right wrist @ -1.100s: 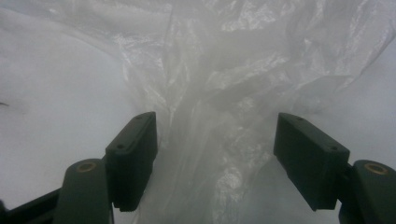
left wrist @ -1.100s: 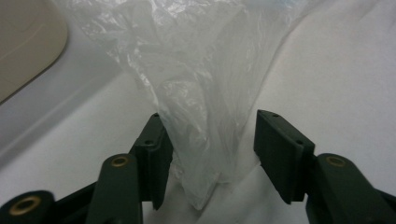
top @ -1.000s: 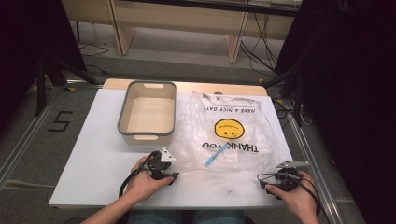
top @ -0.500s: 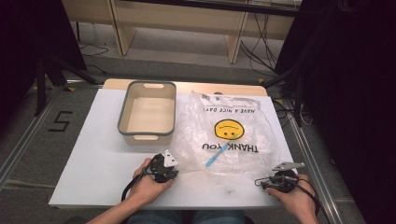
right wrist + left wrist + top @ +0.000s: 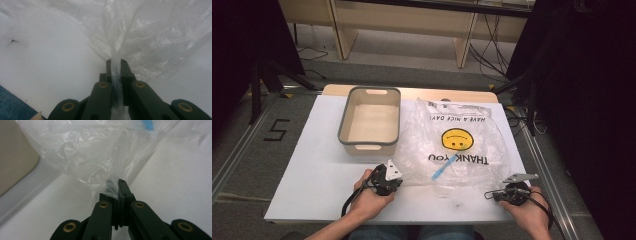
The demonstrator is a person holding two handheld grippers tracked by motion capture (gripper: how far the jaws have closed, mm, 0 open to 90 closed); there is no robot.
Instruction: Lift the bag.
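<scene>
A clear plastic bag (image 5: pixel 457 145) with a yellow smiley and "THANK YOU" print lies flat on the white table (image 5: pixel 312 170). A small blue item (image 5: pixel 443 167) shows through it. My left gripper (image 5: pixel 398 176) is at the bag's near left corner. Its jaws have just been closing and are now shut on the bag's edge (image 5: pixel 110 186), as the left gripper (image 5: pixel 117 191) view shows. My right gripper (image 5: pixel 507 187) is at the near right corner. It too has just closed, and the right gripper (image 5: pixel 116 68) pinches a bunched strip of the bag (image 5: pixel 150 32).
A grey bin (image 5: pixel 369 120) with nothing in it stands left of the bag; its wall (image 5: pixel 15 157) is close on the left in the left gripper view. The table's near edge runs just below both hands. Blue jeans (image 5: pixel 12 105) show beneath it.
Both grippers' jaws have closed onto the bag's near edge. The left hand has shifted slightly nearer; the right hand has stayed put.
</scene>
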